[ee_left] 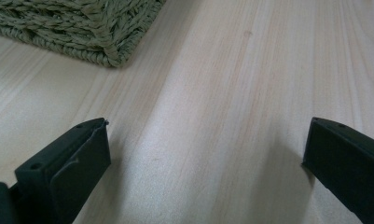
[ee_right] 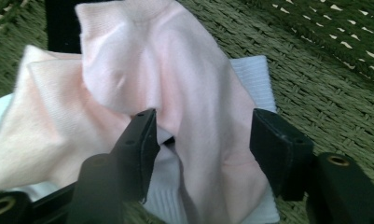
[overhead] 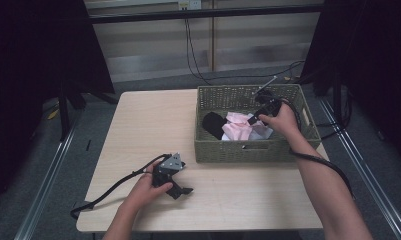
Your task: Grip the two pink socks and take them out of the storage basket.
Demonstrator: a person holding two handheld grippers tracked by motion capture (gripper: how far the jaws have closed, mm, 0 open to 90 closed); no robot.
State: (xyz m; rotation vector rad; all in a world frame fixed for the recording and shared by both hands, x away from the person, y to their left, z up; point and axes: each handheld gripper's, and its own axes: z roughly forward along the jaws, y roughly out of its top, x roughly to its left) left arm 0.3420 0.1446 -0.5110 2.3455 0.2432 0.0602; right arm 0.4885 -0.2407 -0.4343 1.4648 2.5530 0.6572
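Observation:
A pink sock (ee_right: 142, 56) lies crumpled in a green woven basket (overhead: 248, 150), on top of a white sock (ee_right: 257, 74). My right gripper (ee_right: 203, 116) reaches down into the basket, and its jaws straddle a raised fold of the pink sock without pressing it. From above, that gripper (overhead: 254, 119) hangs over the pink sock (overhead: 236, 129) near the basket's middle. My left gripper (overhead: 182, 192) rests on the wooden table (overhead: 153, 125) in front of the basket. Its jaws (ee_left: 208, 123) stand wide apart with only bare wood between them.
A black garment (overhead: 214, 124) lies at the left inside the basket, beside the socks. The basket's front corner (ee_left: 82, 28) lies just beyond the left gripper. Cables trail from both grippers across the table. Dark curtains flank the table.

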